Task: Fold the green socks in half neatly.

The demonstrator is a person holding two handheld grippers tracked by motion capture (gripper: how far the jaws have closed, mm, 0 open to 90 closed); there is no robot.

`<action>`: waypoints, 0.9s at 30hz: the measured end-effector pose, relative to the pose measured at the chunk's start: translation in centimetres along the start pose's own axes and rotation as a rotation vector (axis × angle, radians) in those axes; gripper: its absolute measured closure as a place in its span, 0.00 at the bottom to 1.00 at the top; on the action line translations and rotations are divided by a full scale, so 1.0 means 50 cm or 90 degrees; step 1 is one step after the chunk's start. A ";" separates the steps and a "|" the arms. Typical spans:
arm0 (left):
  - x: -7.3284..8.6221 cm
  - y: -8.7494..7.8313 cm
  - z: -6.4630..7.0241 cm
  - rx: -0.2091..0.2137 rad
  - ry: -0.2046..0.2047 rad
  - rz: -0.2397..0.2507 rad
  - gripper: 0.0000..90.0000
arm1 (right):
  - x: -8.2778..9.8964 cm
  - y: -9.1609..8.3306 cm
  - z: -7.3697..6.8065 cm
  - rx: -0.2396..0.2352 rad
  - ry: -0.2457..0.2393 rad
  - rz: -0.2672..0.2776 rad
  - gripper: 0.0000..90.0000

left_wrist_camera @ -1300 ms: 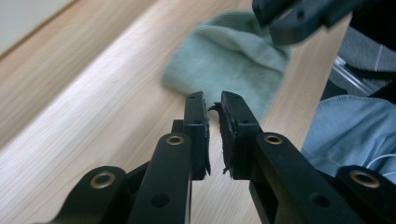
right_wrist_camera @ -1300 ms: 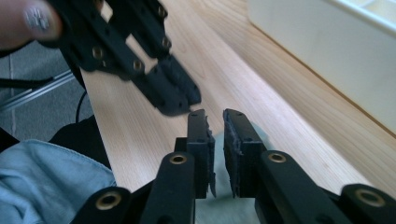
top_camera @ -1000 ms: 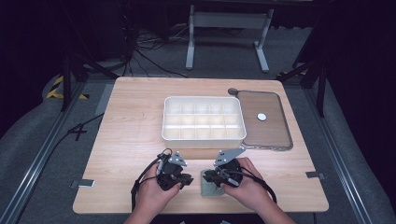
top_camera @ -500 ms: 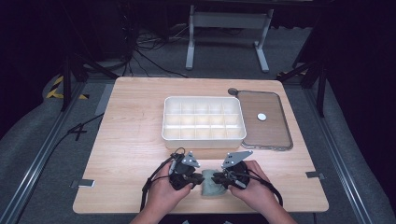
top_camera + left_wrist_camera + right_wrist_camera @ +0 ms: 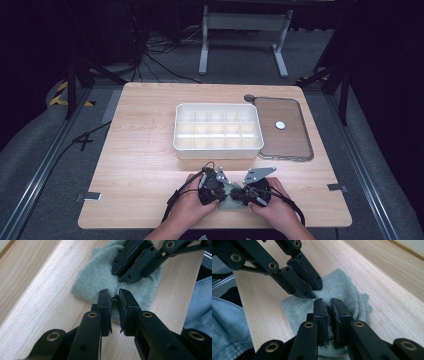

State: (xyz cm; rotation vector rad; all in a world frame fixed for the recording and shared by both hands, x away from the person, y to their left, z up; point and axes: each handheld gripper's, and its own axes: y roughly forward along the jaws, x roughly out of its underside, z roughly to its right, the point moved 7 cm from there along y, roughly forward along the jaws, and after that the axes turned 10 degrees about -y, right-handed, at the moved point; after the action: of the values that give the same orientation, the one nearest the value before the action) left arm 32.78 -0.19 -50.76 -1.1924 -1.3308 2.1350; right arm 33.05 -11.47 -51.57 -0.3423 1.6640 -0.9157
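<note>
Near edge of a wooden tabletop, with one grey-green sock lying crumpled on it between the person's two hands. The left tool stands with its jaws narrow, pinching a small fold of the sock's edge; its jaws have just been opening slightly, with the fabric between them. The right tool likewise stands narrow, its jaws pressed into a raised fold of the same sock; they have just been closing slightly on that fabric. The two tools meet nearly tip to tip over the sock. Farther back, at the middle of the tabletop, stands one white compartment tray, divided into three rows of five cells, all bare inside. Just beside it, to its right, lies one flat translucent brown lid bearing one small white round knob.
</note>
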 end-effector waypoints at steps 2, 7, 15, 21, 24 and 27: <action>0.000 0.002 -0.002 0.003 -0.005 0.000 0.89 | 0.001 0.000 -0.001 0.002 -0.003 0.005 0.92; 0.000 0.004 -0.002 -0.001 -0.013 -0.015 0.90 | -0.001 -0.011 -0.003 -0.003 -0.001 0.006 0.85; -0.001 0.006 -0.002 -0.001 -0.019 -0.013 0.91 | 0.010 -0.036 0.011 0.017 -0.035 -0.035 0.94; -0.002 -0.004 -0.001 0.010 -0.011 0.005 0.88 | 0.013 -0.027 0.007 0.031 -0.050 -0.042 0.96; -0.003 -0.021 -0.004 0.032 -0.019 0.039 0.81 | 0.012 -0.028 0.008 0.028 -0.047 -0.041 0.95; 0.005 -0.038 -0.021 0.040 -0.032 0.053 0.76 | 0.004 -0.034 0.007 0.022 -0.038 -0.028 0.94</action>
State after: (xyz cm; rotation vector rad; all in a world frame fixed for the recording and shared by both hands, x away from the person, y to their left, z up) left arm 33.25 1.49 -49.46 -1.1958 -1.2454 2.2610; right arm 32.92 -12.85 -50.51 -0.3806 1.5887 -0.9578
